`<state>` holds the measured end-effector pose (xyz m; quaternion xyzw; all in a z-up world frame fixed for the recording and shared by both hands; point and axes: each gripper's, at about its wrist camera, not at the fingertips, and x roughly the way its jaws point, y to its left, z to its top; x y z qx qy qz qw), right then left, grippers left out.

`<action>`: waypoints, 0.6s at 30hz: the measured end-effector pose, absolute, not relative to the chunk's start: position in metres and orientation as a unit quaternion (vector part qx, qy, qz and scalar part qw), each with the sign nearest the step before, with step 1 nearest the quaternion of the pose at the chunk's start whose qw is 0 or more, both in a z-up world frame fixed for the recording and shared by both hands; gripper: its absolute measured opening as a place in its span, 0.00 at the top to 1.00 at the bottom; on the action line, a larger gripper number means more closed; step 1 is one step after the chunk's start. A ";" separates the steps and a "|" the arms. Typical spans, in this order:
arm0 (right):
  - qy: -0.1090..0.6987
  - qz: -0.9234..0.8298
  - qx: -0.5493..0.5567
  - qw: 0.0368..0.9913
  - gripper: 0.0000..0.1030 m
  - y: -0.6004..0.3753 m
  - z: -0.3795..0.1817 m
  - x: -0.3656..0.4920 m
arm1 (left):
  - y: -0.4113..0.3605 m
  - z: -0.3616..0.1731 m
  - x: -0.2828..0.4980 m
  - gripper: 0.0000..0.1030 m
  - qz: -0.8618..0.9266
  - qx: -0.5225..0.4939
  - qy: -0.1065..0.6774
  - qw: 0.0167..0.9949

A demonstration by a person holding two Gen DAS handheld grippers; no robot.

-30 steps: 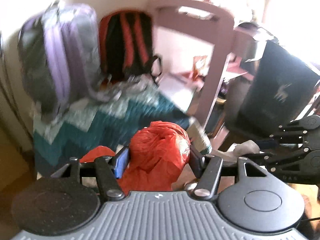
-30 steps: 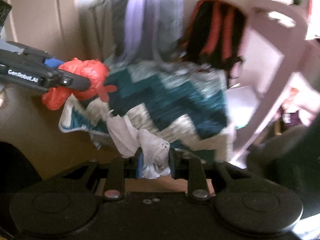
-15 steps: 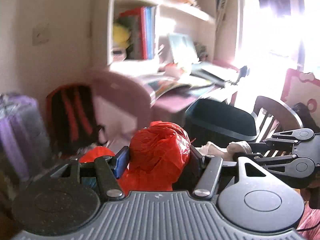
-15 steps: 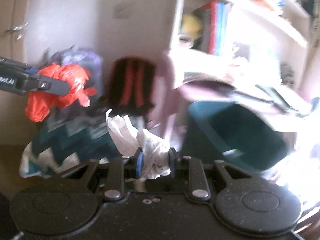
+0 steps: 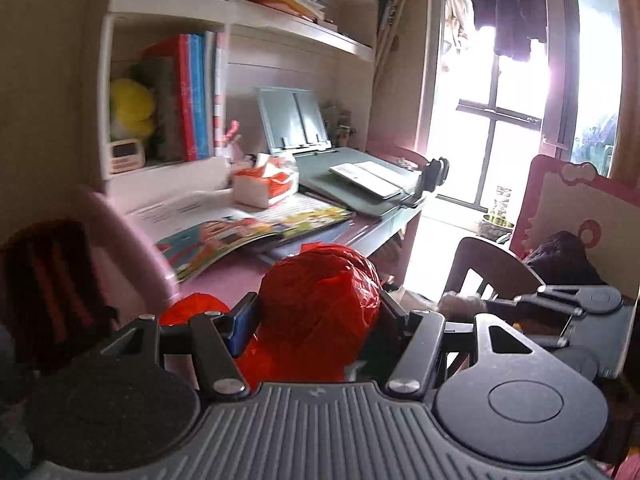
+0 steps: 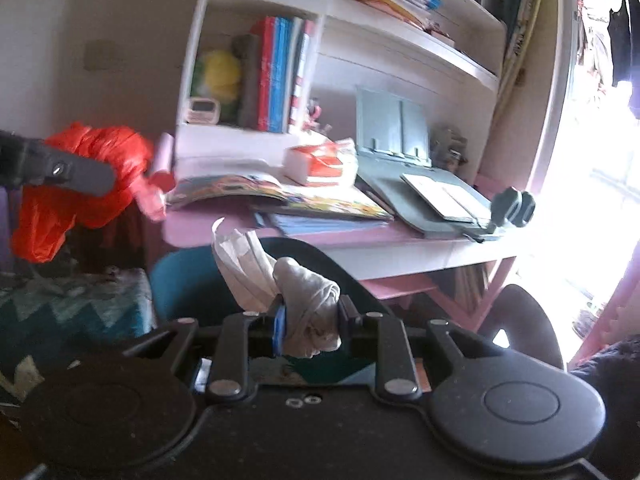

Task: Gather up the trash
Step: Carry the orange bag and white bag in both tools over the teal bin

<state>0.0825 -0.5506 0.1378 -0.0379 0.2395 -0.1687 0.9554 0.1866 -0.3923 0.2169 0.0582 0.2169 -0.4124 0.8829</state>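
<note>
Left wrist view: left gripper [image 5: 318, 314] clamped on a crumpled red plastic bag [image 5: 318, 300], jaws pinching its bulging sides, the bag's lower part lost behind the gripper body. Right gripper [image 5: 464, 301] poking in at the right edge, sideways on, something pale and blurred at its tip. Beyond, a pink desk [image 5: 248, 270] with an open picture book [image 5: 248, 230] near its front edge, a red-and-white tissue pack [image 5: 266, 184] further back, a grey book stand [image 5: 294, 122] by the rear edge. Left margin smeared by blur; window glare washing out the right.

Right wrist view: jaws closed on a knotted white plastic bag [image 6: 308, 304], its crinkled tail sticking up to the left, its bottom hidden below the pads. Red bag at the left edge, one dark finger [image 6: 76, 170] across it. Dark teal bin [image 6: 192, 280] under the desk's front edge, mostly covered.
</note>
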 end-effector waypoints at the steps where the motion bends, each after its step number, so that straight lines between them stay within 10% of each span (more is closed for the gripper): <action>1: 0.243 -0.172 -0.040 0.954 0.76 -0.554 0.136 0.086 | -0.402 0.215 0.191 0.41 -0.414 0.060 0.216 0.882; 18: 0.334 -0.158 -0.066 0.927 0.75 -0.577 0.074 0.151 | -0.521 0.127 0.270 0.40 -0.398 0.119 0.305 0.857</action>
